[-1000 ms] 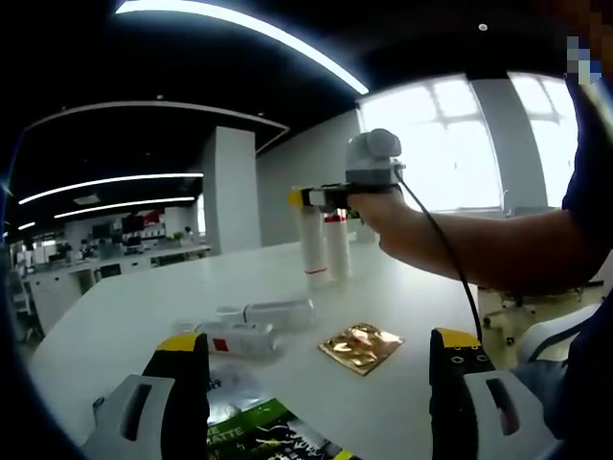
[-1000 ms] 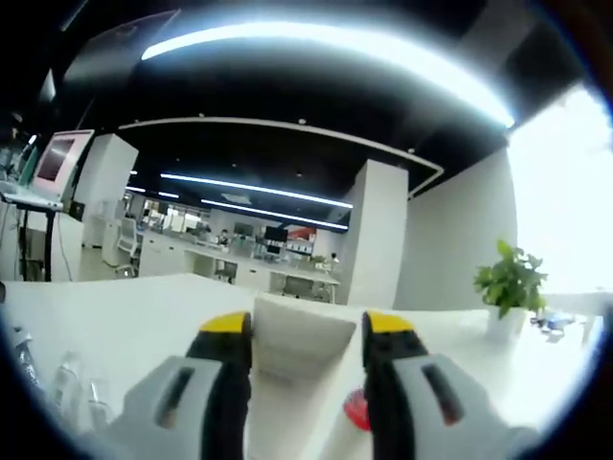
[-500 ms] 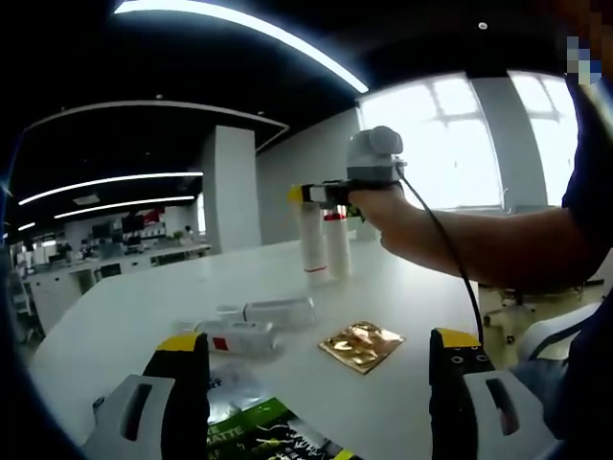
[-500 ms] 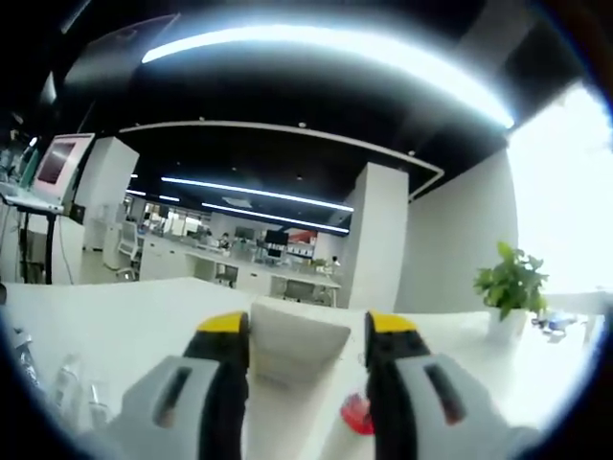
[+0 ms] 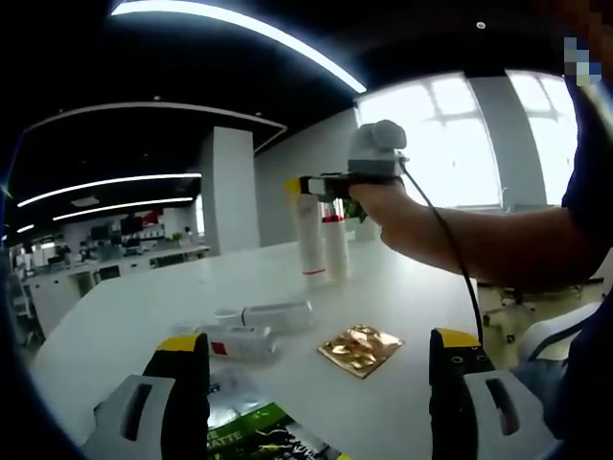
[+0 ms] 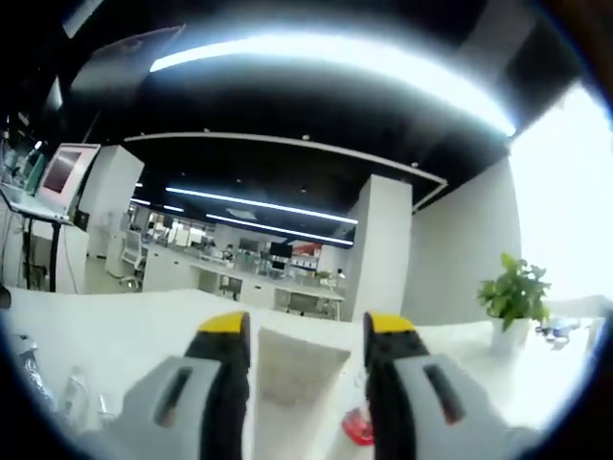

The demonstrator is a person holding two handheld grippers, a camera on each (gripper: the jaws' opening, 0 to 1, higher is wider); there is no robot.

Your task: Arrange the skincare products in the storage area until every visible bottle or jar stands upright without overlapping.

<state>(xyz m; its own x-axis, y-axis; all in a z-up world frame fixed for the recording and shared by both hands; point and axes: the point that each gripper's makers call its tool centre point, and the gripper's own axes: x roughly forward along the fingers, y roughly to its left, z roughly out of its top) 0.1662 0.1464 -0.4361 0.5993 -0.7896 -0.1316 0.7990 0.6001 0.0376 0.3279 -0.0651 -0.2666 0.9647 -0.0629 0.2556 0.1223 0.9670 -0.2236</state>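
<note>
Right tongs (image 6: 299,331): jaws either side of the white cap of a tall bottle (image 6: 299,359), apparently gripping it. In the left gripper view those tongs (image 5: 308,185) sit over the top of that bottle (image 5: 309,235), which stands upright on the white worktop (image 5: 402,287), touching a second upright bottle with a red cap (image 5: 334,244). Vs 1 s ago: the hand (image 5: 369,192) and tongs sit slightly higher in the picture; bottle position looks roughly unchanged, can't tell if it is lifted.

Left tongs (image 5: 316,359): jaws wide apart, holding nothing, low over the near worktop, same as before.

Between them and the standing pair: two clear bottles lying flat, one (image 5: 278,315) behind the other (image 5: 239,340); gold foil sachet (image 5: 360,349) beside them; green packet (image 5: 259,436) at the near edge.
</note>
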